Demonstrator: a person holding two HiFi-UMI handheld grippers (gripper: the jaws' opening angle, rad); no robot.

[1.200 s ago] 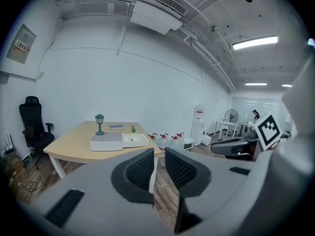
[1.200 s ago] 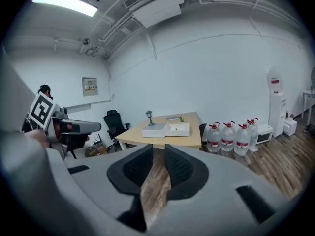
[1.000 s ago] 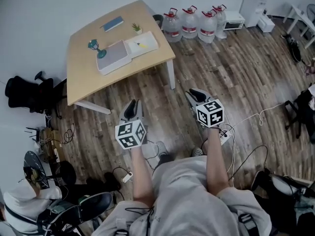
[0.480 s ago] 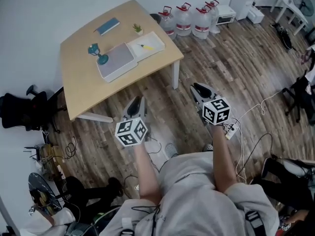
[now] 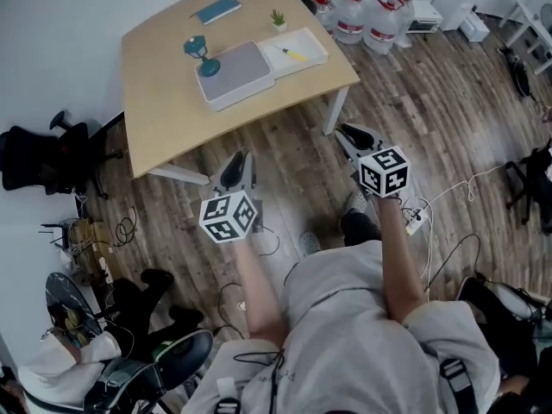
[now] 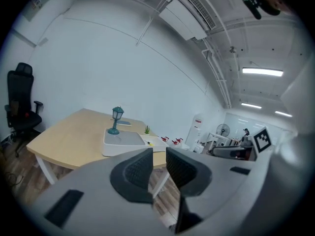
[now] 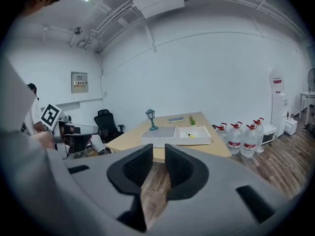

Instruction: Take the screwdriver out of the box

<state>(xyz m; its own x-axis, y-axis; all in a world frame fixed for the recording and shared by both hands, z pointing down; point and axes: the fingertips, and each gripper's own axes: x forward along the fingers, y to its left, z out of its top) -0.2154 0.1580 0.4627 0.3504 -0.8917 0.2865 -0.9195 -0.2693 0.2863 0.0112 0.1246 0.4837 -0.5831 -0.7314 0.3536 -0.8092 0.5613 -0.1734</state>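
Observation:
A yellow-handled screwdriver (image 5: 291,53) lies in the open white box (image 5: 304,62) on the light wooden table (image 5: 164,102); the box's grey-topped half (image 5: 235,69) lies beside it. The screwdriver (image 7: 190,135) shows small in the right gripper view and as a yellow speck (image 6: 150,143) in the left gripper view. Both grippers hang in the air over the wooden floor, short of the table's near edge. My left gripper (image 5: 239,159) is open with nothing between its pads. My right gripper (image 5: 348,133) is open too and holds nothing.
A teal lamp figure (image 5: 200,54), a blue book (image 5: 217,9) and a small plant (image 5: 278,17) stand on the table. Water jugs (image 5: 371,15) line the wall beyond. A black office chair (image 5: 43,158) stands left, and cables (image 5: 448,198) trail on the floor at right.
The person has stepped toward the table, carrying both grippers closer to its near edge. The table fills more of the view. Both grippers stay open and hold nothing.

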